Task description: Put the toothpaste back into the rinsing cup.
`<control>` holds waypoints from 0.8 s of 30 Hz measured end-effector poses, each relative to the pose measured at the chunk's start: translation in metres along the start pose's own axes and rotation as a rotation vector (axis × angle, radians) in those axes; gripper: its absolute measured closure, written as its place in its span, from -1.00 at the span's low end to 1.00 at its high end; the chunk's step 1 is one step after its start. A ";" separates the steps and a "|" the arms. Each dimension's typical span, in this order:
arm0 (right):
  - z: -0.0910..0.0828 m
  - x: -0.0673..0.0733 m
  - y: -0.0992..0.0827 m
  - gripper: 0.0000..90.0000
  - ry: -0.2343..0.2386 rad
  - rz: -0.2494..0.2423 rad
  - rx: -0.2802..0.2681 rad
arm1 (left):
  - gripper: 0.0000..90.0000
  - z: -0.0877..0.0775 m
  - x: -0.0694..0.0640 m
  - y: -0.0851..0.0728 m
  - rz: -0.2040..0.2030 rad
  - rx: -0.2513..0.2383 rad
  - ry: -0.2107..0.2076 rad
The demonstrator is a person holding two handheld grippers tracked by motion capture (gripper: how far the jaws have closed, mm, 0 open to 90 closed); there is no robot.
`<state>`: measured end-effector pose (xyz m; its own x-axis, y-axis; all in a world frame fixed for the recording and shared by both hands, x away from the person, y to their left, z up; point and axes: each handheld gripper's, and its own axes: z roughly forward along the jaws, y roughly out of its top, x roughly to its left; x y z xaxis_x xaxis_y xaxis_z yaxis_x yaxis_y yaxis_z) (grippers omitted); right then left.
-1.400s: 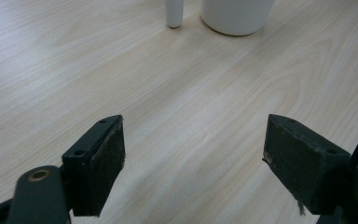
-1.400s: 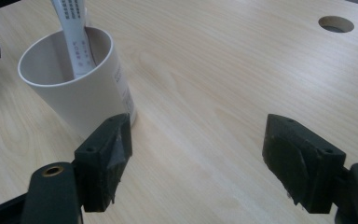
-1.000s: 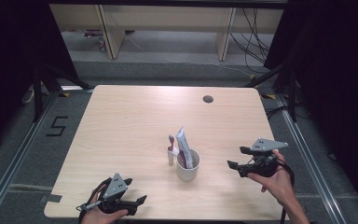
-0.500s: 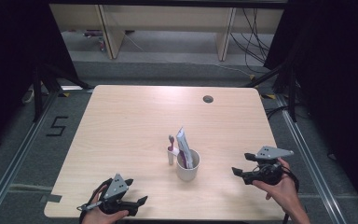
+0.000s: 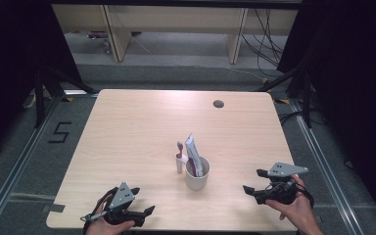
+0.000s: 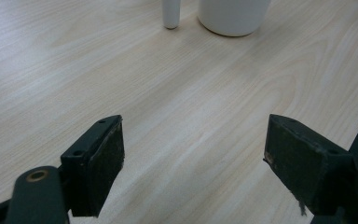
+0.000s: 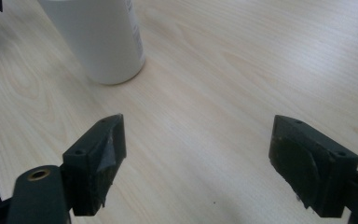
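Observation:
A white cup [image 5: 197, 177] stands near the middle of the table, with a white and purple tube [image 5: 193, 150] leaning in it. A small white stick with a pink top [image 5: 179, 157] stands upright just left of the cup. My left gripper [image 5: 144, 200] rests at the near left edge, open and empty, with the cup [image 6: 233, 16] and the stick [image 6: 170, 14] ahead of it. To the right of the cup my right gripper [image 5: 252, 180] points toward it. Its jaws have just been opening and nothing is between them. The cup [image 7: 100, 42] is ahead of it to the left.
The light wooden table [image 5: 142, 127] has a round cable hole [image 5: 219, 104] near its far right corner. Black curtains flank both sides. Shelving legs and cables stand on the floor beyond the far edge.
My right gripper has drawn back toward the near edge and sunk slightly. The left gripper, cup, tube and stick have not moved.

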<state>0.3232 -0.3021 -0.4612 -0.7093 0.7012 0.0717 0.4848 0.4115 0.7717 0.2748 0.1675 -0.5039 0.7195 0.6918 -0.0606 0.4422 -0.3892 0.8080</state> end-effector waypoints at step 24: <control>-0.005 0.012 -0.030 -0.64 -0.003 0.019 0.043 | -0.64 0.001 -0.001 0.000 0.005 0.002 0.000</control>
<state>0.2971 -0.3093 -0.4804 -0.6980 0.7111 0.0842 0.5201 0.4226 0.7423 0.2746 0.1669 -0.5043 0.7217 0.6899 -0.0561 0.4397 -0.3943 0.8070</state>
